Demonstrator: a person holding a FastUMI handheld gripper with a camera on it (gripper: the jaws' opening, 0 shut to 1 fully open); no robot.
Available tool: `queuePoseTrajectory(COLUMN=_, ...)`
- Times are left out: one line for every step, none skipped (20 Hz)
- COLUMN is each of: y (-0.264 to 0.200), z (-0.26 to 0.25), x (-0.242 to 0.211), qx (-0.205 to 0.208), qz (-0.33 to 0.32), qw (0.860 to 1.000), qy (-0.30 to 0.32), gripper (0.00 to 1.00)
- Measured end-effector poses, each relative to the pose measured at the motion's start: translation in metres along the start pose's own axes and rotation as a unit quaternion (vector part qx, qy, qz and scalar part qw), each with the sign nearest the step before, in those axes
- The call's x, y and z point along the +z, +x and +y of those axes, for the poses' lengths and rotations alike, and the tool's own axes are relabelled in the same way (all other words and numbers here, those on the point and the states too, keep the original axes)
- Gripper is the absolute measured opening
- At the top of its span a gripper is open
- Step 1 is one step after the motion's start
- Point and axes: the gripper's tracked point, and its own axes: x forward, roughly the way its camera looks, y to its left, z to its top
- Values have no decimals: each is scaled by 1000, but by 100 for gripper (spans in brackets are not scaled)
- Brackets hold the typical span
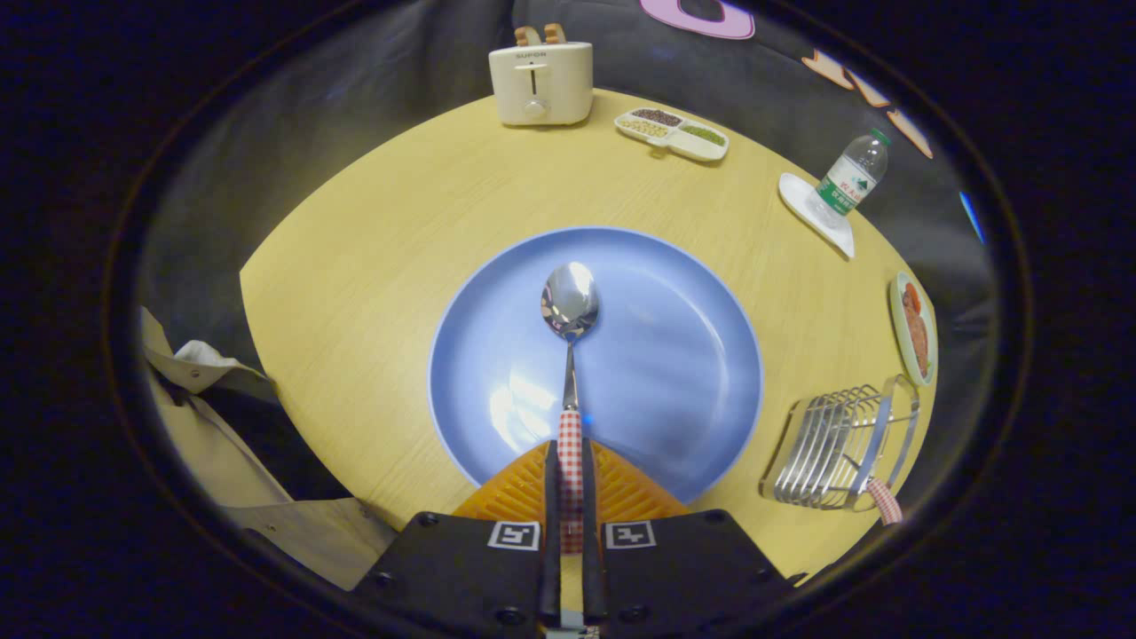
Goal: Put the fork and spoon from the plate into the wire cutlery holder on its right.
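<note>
Tool (570,497) closed tight on checked handle of spoon (569,306); handle end hidden between fingers. Spoon bowl beyond fingers, over middle of blue plate (674,373) on counter (373,266). Wire holder (839,444) right of plate, checked handle, likely fork (884,500), poking from near end, rest hard to make out.

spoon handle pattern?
Red-and-white checked handle on the shiny metal spoon, clamped between the claw's fingers; gripper view shows it best.
</note>
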Motion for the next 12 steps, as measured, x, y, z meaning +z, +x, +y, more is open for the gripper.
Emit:
queuePoseTrajectory(y=-7, z=-3, x=4, qx=-1, qz=-5, qw=1000, qy=1, gripper=13)
queuePoseTrajectory(y=-13, z=-6, x=7, qx=1, qz=-5, qw=1000, qy=3, gripper=13)
queuePoseTrajectory(y=-19, z=-11, x=9, qx=0, qz=-6, qw=1000, qy=4, gripper=13)
queuePoseTrajectory(y=-24, z=-16, x=12, qx=0, qz=-6, qw=1000, qy=5, gripper=13)
queuePoseTrajectory(y=-30, z=-21, x=12, qx=0, qz=-4, qw=1000, qy=5, gripper=13)
queuePoseTrajectory(y=-35, z=-26, x=13, qx=-3, qz=-4, qw=1000, qy=2, gripper=13)
queuePoseTrajectory(y=-40, z=-34, x=13, qx=-8, qz=-3, qw=1000, qy=-3, gripper=13)
queuePoseTrajectory(y=-47, z=-43, x=13, qx=-14, qz=-1, qw=1000, qy=-9, gripper=13)
queuePoseTrajectory(y=-52, z=-53, x=13, qx=-21, qz=0, qw=1000, qy=-13, gripper=13)
queuePoseTrajectory(y=-59, z=-64, x=14, qx=-29, qz=-2, qw=999, qy=-15, gripper=13)
queuePoseTrajectory(y=-64, z=-71, x=13, qx=-32, qz=-1, qw=999, qy=-15, gripper=13)
queuePoseTrajectory(y=-70, z=-80, x=12, qx=-35, qz=2, qw=999, qy=-15, gripper=13)
